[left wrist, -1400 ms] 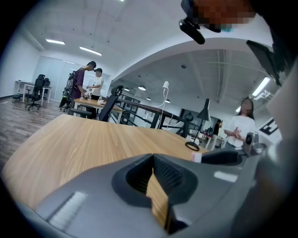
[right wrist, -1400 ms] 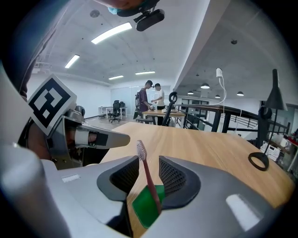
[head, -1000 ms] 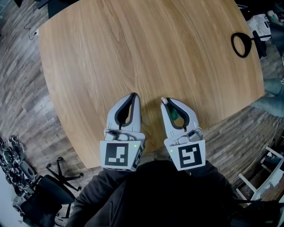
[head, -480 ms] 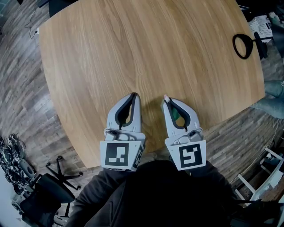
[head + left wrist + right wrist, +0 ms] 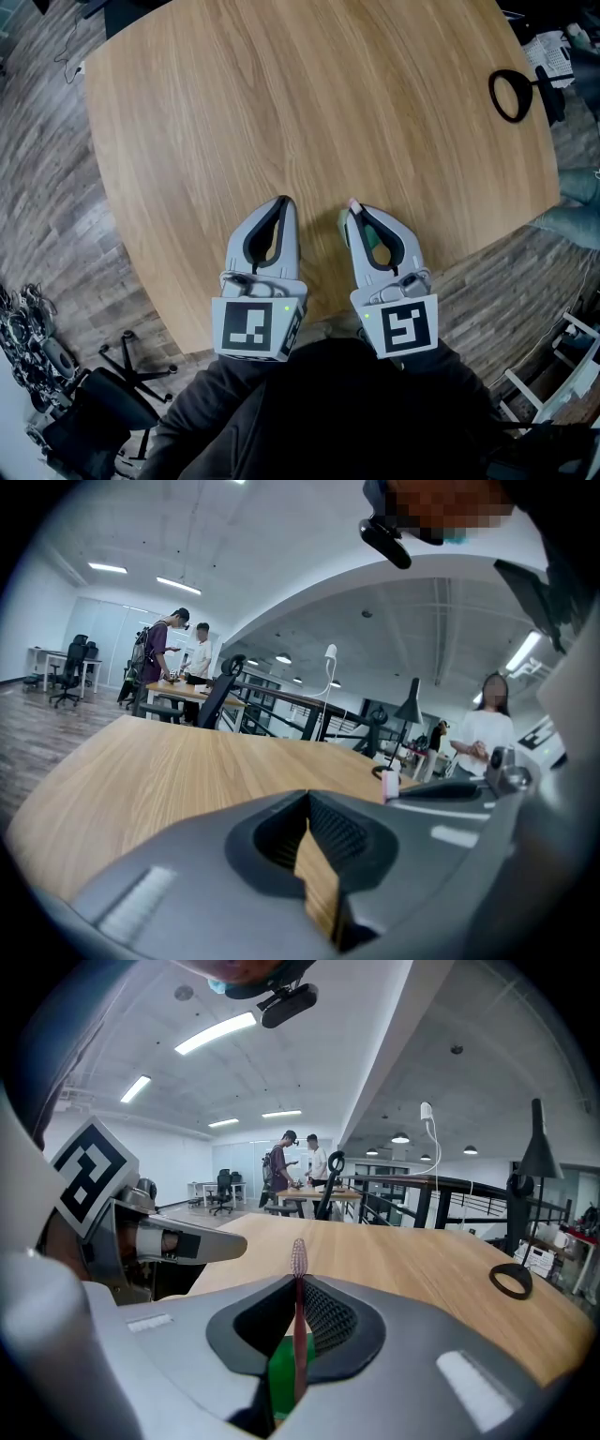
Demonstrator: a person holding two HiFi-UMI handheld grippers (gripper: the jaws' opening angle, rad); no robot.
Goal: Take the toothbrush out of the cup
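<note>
Above the cup [image 5: 279,1377], I'm pinching the light, slippery toothbrush [image 5: 298,1321] by its stem, right gripper [image 5: 298,1283] jaws just closing; left gripper [image 5: 307,803] is idling, jaws together.

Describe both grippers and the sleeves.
Both the left gripper and right gripper are light grey curved shells with black ribbed pads, each carrying a white cube with black square markers. Dark sleeves. The right's jaws have just been closing on a pink toothbrush.

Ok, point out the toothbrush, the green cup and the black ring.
toothbrush [image 5: 299,1330], right gripper view, mid-handle between the jaws.
green cup [image 5: 281,1372], right gripper view, its wall seen below the jaws.
black ring [image 5: 492,94], head view, left side of its band.
</note>
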